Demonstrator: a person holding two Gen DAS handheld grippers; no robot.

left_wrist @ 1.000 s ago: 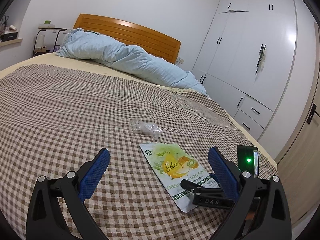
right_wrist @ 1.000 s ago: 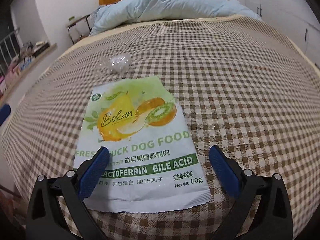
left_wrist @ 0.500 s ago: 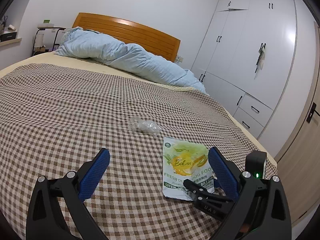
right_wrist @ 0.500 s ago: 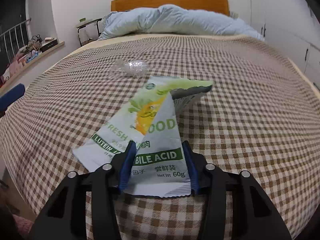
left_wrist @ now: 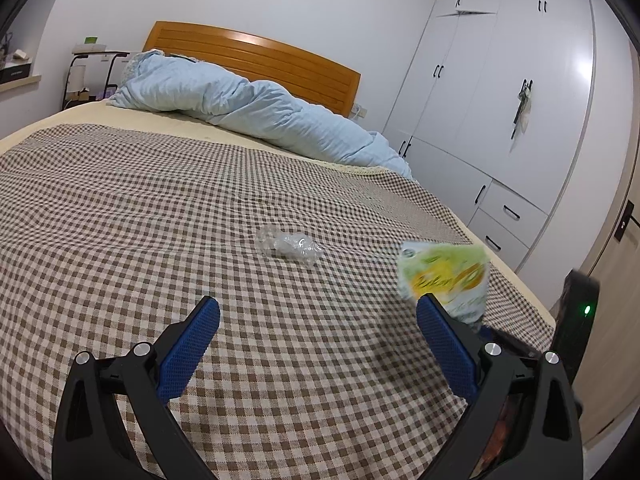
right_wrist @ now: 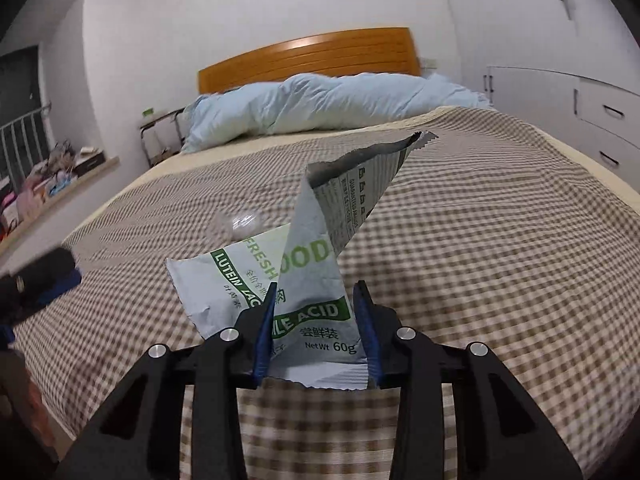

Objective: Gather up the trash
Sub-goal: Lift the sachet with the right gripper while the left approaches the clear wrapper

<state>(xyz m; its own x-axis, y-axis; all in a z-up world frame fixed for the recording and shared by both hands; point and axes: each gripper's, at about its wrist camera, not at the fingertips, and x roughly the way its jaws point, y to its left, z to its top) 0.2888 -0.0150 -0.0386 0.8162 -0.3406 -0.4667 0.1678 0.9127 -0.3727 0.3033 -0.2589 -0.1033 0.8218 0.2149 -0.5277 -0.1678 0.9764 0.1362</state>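
**Pouch lifted, wrapper still to collect**

The white-and-green foil dog food pouch, folded, hangs clear of the checked bed cover, pinched in the right tongs, which have just been closing. The crumpled clear plastic wrapper remains on the bed; the left tongs, spread and empty, seem best placed to reach it next.

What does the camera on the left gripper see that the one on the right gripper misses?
Only the left wrist view shows the tall white wardrobe doors and the open left gripper, with nothing between its pads. Only the right wrist view shows the right gripper, whose jaws have just been closing, pinching the folded dog food pouch, and a cluttered windowsill. Both show the pouch, crumpled clear plastic, checked bedspread, blue duvet and wooden headboard.
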